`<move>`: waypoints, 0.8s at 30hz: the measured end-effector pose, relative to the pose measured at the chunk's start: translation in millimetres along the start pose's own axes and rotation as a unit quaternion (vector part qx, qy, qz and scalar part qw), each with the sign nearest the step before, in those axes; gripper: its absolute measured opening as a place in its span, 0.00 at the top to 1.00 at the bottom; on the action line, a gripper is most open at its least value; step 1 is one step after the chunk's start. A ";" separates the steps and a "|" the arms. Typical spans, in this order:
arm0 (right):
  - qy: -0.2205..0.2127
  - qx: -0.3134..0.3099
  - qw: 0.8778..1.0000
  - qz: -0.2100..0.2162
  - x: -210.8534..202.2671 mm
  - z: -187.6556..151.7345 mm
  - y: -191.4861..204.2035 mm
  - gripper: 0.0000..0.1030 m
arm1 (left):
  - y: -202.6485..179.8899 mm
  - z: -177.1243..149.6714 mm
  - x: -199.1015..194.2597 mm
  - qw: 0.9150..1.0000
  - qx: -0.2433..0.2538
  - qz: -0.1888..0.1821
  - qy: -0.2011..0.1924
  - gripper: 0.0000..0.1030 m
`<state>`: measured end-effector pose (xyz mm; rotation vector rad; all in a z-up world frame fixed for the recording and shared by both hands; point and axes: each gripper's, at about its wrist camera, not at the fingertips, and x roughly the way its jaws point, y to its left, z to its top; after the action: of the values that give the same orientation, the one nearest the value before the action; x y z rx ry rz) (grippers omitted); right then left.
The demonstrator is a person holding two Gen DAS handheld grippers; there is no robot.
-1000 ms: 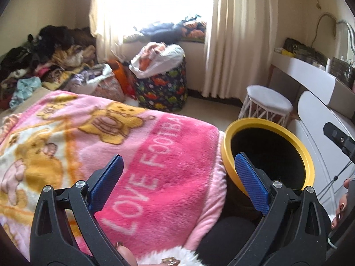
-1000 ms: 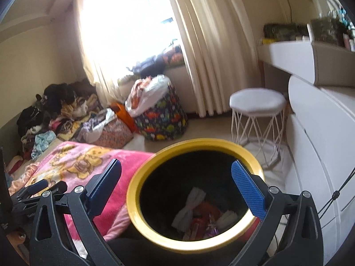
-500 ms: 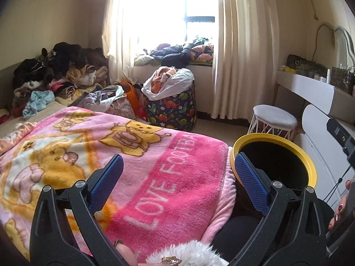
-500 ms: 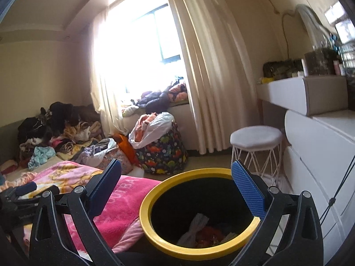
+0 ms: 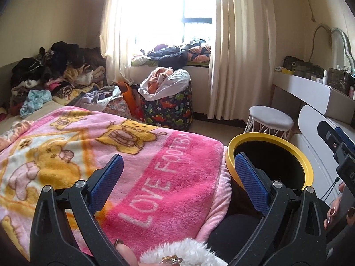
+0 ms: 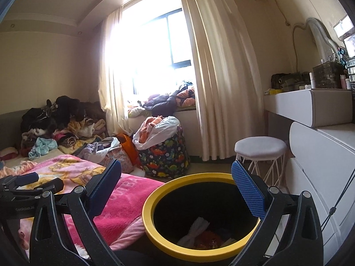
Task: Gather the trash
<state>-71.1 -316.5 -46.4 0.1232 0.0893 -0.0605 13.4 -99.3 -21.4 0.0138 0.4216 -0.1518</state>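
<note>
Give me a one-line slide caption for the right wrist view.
Open, empty right gripper over the yellow-rimmed trash bin, trash visible inside, beside the pink blanket.

The left tool [image 5: 177, 175] hangs with its blue-padded jaws spread wide and nothing between them, above a pink blanket [image 5: 137, 173] printed with bears and white lettering. Just beside the blanket's right edge stands a black bin with a yellow rim [image 5: 244, 137]. Beyond it sits a white stool [image 5: 269, 116]. A dinosaur-print bag [image 5: 170, 108] stuffed with clothes stands by the curtain [image 5: 239, 51]. The right tool [image 5: 339, 146] shows at the right edge.
</note>
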 end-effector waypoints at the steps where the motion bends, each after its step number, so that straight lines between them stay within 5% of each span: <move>1: 0.001 0.002 1.000 -0.001 0.4 -0.1 -0.7 0.06 | -0.1 -0.1 0.2 1.000 0.000 0.000 0.000 0.11; 24: 0.004 0.008 1.000 -0.008 1.2 -2.2 -2.4 0.06 | -1.5 -1.7 -0.3 1.000 -0.006 -0.001 0.001 0.11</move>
<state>-70.3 -318.6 -49.0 0.1388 0.0978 -0.0765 12.3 -100.6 -22.8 0.0017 0.4243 -0.1508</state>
